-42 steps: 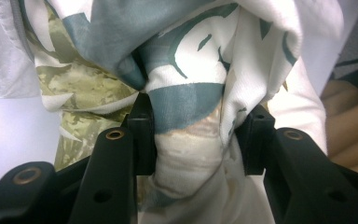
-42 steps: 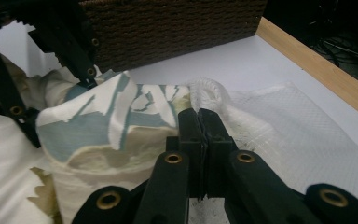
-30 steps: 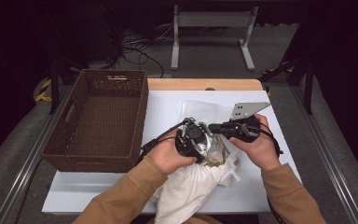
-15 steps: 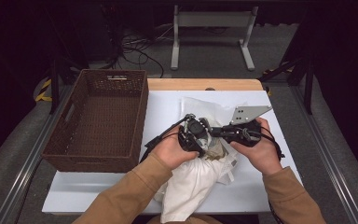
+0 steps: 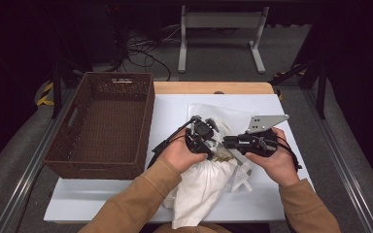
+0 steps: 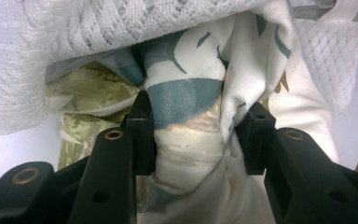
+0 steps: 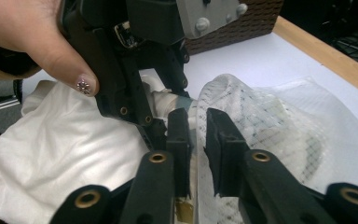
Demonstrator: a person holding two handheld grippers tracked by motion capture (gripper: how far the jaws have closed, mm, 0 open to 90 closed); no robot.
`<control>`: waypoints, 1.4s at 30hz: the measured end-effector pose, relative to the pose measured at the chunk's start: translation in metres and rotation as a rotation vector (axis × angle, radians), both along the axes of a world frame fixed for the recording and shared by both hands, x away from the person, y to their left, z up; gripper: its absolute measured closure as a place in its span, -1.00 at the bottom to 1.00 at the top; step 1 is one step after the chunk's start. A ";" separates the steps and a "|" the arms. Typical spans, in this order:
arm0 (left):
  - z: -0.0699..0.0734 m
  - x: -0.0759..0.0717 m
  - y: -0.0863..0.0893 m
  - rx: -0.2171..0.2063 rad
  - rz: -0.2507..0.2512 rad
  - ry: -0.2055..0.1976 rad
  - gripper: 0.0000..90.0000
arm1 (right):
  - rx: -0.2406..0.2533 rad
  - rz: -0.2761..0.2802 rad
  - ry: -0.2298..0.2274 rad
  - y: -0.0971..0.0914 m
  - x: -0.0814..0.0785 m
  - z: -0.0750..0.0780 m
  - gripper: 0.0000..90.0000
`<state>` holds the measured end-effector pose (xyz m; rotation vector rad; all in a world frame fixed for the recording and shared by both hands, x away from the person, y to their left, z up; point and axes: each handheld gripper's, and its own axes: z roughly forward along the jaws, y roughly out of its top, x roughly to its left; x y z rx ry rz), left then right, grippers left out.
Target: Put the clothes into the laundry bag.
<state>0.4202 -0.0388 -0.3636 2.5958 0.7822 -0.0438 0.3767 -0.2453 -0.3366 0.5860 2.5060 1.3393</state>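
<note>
A white garment with teal and olive print point(image 5: 200, 188) lies bunched on the table, its top end tucked into a white mesh bag point(image 5: 212, 115). My left gripper point(image 6: 198, 126) is shut on a fold of the printed cloth point(image 6: 186, 93) just under the bag's mesh rim point(image 6: 98, 37). In the high view my left gripper point(image 5: 209, 140) sits over the bag's mouth. My right gripper point(image 7: 196, 128) faces it from the right, and my right gripper point(image 5: 227, 141) nearly meets it. Its jaws have just been opening; the mesh edge point(image 7: 242, 107) runs between the parted pads.
A dark wicker basket point(image 5: 108, 127) stands at the left on the white table point(image 5: 170, 109). The table's wooden far edge point(image 5: 213, 88) lies behind the bag. A person's hand point(image 7: 37, 42) holds the left gripper close in front of my right one.
The left hand has edged the cloth a little toward the mesh bag. The right hand has stayed beside it, shifting only slightly.
</note>
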 end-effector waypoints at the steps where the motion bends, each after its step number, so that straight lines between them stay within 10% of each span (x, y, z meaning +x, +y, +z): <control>1: 0.000 0.001 0.000 -0.005 0.002 0.001 0.30 | 0.002 -0.004 -0.005 -0.002 -0.001 0.000 0.70; 26: 0.000 0.010 0.002 -0.039 0.045 0.006 0.30 | -0.042 -0.219 0.083 -0.057 -0.030 -0.032 0.04; 42: -0.003 0.009 -0.001 -0.046 0.042 0.006 0.29 | -0.139 -0.233 0.176 -0.046 -0.025 -0.076 -0.19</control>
